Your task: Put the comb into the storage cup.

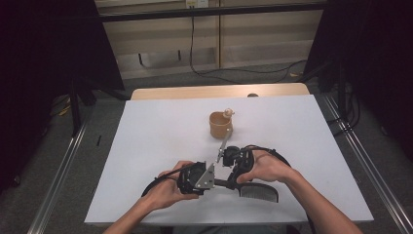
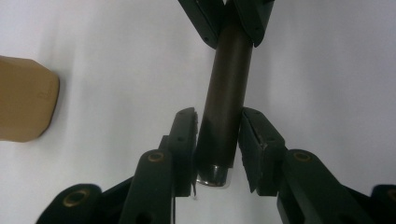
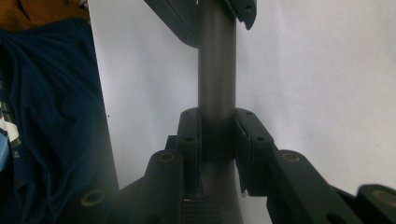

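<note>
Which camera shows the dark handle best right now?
Left gripper view: the handle shows large and sharp, silver-capped end between the left claw. Right gripper view shows its middle in the right claw; high view, a short bit between hands.

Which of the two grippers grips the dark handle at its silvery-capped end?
The left gripper: the handle ends in its silvery cap right between those jaws, while the right gripper clamps nearer the brush head.

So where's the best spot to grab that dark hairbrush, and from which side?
Probably the round handle: a plain smooth cylinder that two jaws can close on from opposite sides, coming in across its length. Both the left gripper and right gripper hold it that way. The bristled head looks awkward to clamp.
</note>
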Available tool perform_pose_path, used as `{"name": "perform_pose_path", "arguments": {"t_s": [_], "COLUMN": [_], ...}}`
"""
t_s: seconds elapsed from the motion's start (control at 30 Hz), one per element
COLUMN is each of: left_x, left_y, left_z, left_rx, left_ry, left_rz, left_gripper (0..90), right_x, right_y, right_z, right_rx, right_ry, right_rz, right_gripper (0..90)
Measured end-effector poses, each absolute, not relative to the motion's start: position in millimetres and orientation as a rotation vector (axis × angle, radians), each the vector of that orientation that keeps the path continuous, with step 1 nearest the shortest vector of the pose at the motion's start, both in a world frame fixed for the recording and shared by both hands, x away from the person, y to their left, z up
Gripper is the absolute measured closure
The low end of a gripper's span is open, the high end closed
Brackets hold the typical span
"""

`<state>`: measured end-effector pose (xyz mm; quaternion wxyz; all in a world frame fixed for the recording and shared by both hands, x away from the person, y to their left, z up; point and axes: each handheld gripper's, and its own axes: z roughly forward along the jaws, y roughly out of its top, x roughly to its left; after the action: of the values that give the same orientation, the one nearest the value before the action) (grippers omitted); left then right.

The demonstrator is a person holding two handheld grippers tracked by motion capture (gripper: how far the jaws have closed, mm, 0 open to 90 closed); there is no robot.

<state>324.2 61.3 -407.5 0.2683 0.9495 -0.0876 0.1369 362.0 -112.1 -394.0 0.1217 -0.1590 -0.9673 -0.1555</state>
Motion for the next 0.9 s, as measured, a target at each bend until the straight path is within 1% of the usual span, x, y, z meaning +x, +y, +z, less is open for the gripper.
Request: {"name": "perform_pose_path", "arguments": {"t_s": [0.2,0.23,0.53,0.8,0.9], "left_x": [323,322,322,320,319], "left_y": [61,61,58,56,55], "left_z": [-403,-402,-407,-410,-413], "left_rx": [2.566,2.572,2.585,2.608,2.609], "left_ry": [-0.262,-0.268,-0.294,-0.330,-0.350], "left_rz": [0.371,0.387,0.371,0.390,0.418], "left_gripper": [67.1,67.2,67.1,70.3,71.1], "right_x": [362,362,362,362,363], "right_y": [-112,-111,-109,-107,-107], "right_z": [-393,-393,-395,-396,-397], "right_rx": [-0.476,-0.460,-0.450,-0.455,-0.459], "right_ry": [-2.813,-2.815,-2.807,-2.797,-2.810], "right_rz": [-0.457,-0.464,-0.469,-0.476,-0.465], "right_gripper": [73.2,73.2,73.2,73.2,73.1]}}
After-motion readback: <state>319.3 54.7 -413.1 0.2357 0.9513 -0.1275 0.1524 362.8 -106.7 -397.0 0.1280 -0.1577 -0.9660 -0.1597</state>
